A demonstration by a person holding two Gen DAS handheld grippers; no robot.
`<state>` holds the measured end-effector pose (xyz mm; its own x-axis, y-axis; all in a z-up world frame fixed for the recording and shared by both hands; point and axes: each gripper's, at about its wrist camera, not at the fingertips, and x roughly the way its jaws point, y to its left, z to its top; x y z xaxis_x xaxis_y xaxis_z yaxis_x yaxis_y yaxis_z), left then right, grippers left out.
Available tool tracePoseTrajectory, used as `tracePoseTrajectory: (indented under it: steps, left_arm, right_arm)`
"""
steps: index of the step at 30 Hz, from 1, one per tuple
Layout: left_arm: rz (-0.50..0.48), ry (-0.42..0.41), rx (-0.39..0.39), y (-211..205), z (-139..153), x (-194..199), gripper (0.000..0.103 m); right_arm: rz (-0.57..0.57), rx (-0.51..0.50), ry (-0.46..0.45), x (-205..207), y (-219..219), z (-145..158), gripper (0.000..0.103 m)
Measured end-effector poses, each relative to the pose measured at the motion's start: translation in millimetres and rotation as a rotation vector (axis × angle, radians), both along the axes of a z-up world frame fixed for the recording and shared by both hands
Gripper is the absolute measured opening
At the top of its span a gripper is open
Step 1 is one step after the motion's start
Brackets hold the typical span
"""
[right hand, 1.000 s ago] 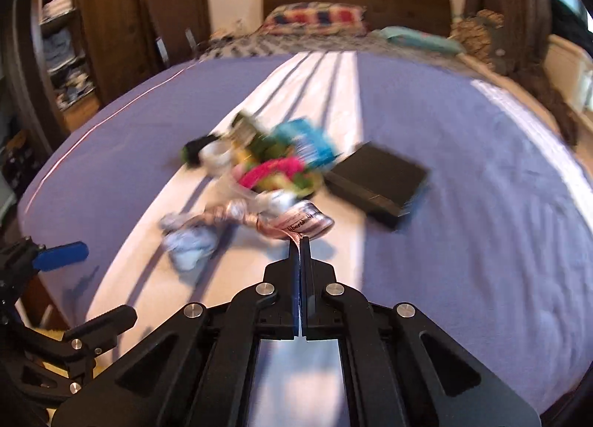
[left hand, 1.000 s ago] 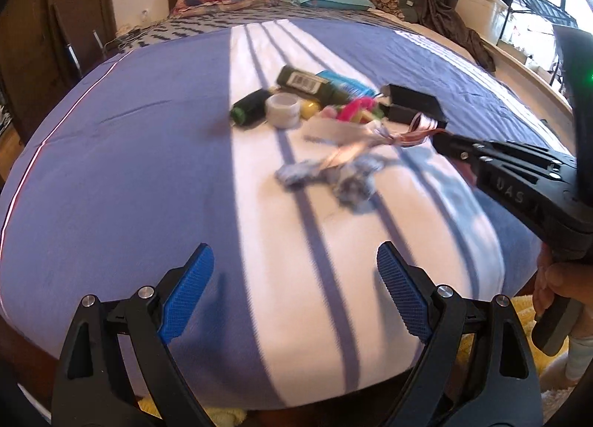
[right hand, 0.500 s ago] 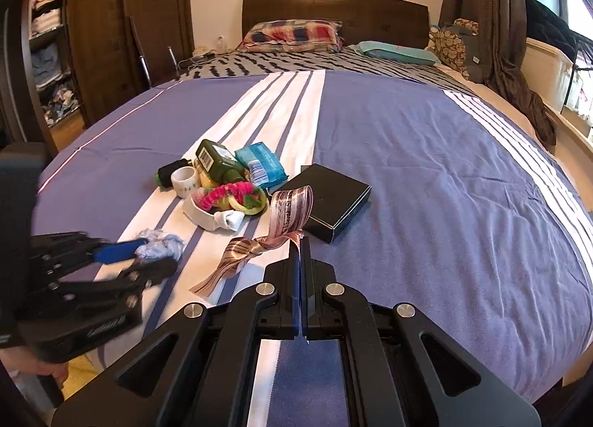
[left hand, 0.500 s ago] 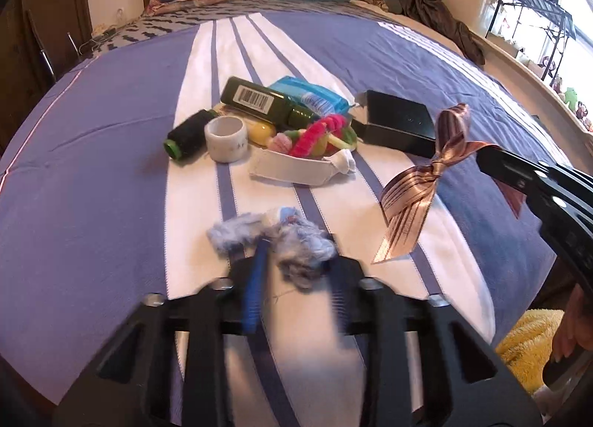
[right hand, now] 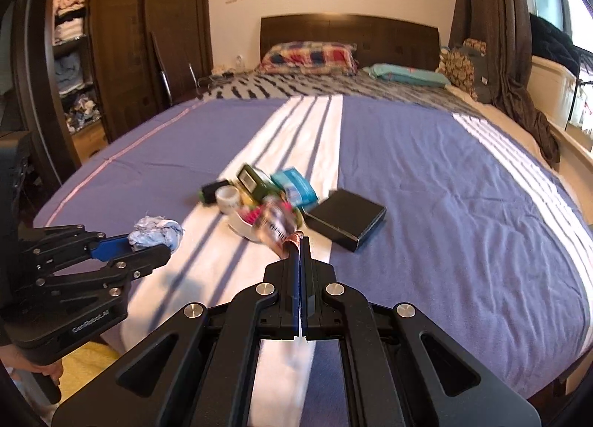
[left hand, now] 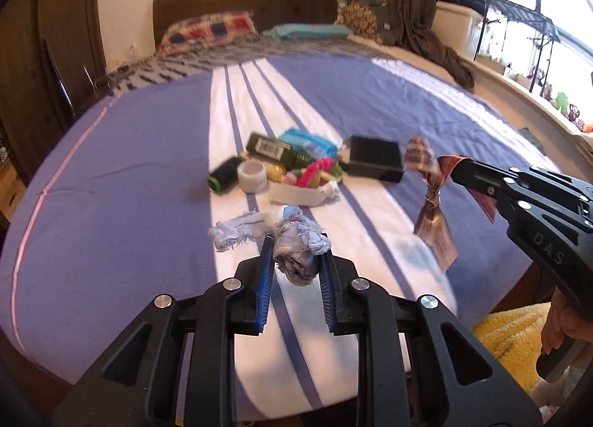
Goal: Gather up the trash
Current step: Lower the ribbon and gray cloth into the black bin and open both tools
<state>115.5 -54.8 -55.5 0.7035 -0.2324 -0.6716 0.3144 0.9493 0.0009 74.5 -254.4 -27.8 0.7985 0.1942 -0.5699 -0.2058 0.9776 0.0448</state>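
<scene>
My left tool squeezes the blue rag, low middle of frame | my right tool pinches the brown ribbon, right side | risk: loose rag ends snag the bed and slip out
</scene>
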Motion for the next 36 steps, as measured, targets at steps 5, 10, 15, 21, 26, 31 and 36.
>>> tracePoseTrajectory:
  steps: [5,10,15,21,26,31,36]
  left_arm:
    - [-0.004,-0.063,-0.009,5,28,-33,0.021]
    - [-0.016,-0.105,-0.013,7,44,-68,0.021]
    - [-0.023,-0.122,-0.016,9,44,-97,0.021]
    - [-0.036,-0.097,-0.034,12,29,-128,0.021]
    - [-0.042,-0.046,-0.041,13,7,-144,0.021]
    - [-0.04,0.032,-0.047,16,-24,-148,0.021]
    - [-0.048,0.14,-0.051,19,-66,-146,0.021]
  right_arm:
    - [0.009,0.003,-0.054,-29,1,24,0.001]
    - [0.028,0.025,-0.072,-61,1,33,0.001]
    - [0.054,0.033,-0.076,-89,2,32,0.001]
    - [0.069,0.04,-0.056,-120,-1,24,0.001]
    - [0.062,0.034,0.003,-134,-6,2,0.001]
    - [0.074,0.03,0.113,-136,-6,-37,0.001]
    - [0.091,0.014,0.226,-133,2,-83,0.001]
